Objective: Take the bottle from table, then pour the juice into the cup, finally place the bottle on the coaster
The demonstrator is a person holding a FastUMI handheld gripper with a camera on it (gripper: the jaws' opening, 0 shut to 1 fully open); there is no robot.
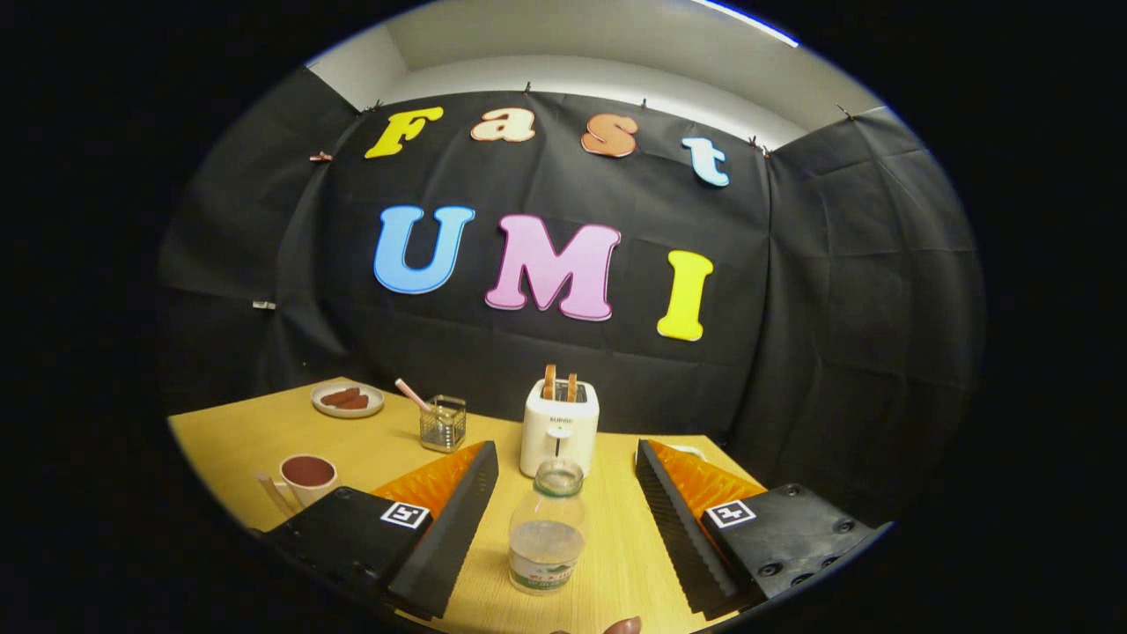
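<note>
A small clear bottle (546,528), uncapped and about half full of pale liquid, stands upright on the wooden table (264,431). It sits between my two fingers, with a gap on each side. My gripper (563,493) is open, and neither finger touches the bottle. A white cup (307,477) with a dark red inside stands to the left, just beyond the left finger. A pale edge, maybe a coaster (696,451), peeks out behind the right finger.
A white toaster (558,426) with two slices stands just behind the bottle. A wire holder (442,423) with a pink utensil and a plate of sausages (347,399) sit at the back left. A fingertip (623,626) shows at the near edge.
</note>
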